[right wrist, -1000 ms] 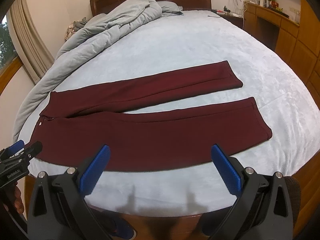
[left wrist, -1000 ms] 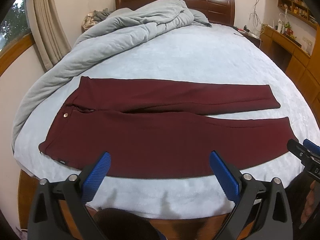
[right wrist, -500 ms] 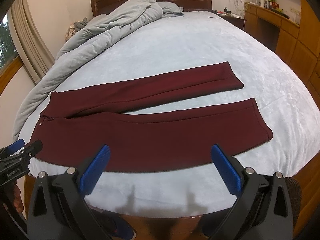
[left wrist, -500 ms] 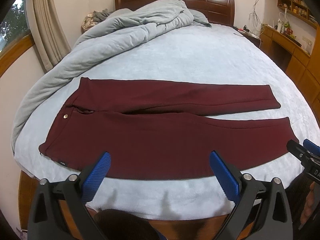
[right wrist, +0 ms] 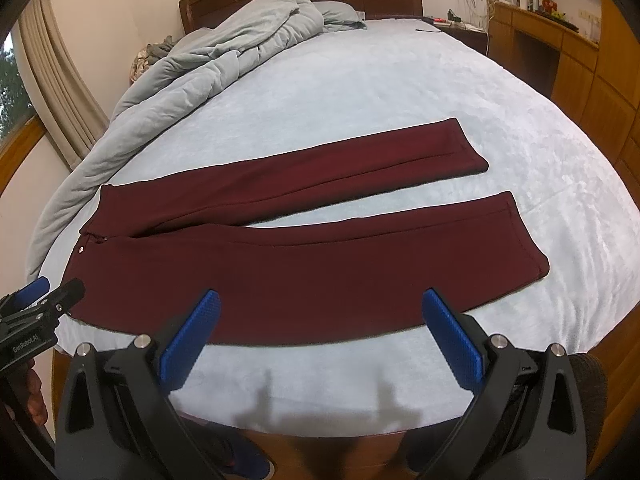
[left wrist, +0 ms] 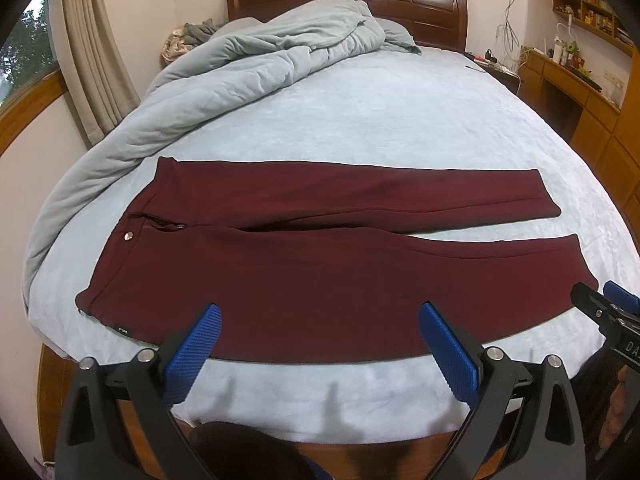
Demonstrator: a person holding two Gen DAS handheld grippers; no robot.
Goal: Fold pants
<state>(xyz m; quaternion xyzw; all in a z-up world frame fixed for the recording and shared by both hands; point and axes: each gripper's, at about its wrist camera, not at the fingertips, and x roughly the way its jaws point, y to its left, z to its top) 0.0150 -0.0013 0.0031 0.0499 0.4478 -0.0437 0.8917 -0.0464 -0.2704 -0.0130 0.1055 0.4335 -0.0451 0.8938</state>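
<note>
Pre-fold: pants [left wrist: 320, 276] flat on bed [left wrist: 360, 120], both hand-held grippers [left wrist: 316, 344] [right wrist: 320, 336] wide open, empty; next likely pinch near leg's edge

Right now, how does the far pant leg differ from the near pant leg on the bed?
The far pant leg lies toward the headboard, while the near pant leg runs along the bed's front edge, just ahead of both open grippers. The far leg looks narrower; the near leg looks broader, though the fisheye may exaggerate this. The legs meet at the waist and spread apart toward the cuffs. Both are maroon, flat and unfolded.
</note>
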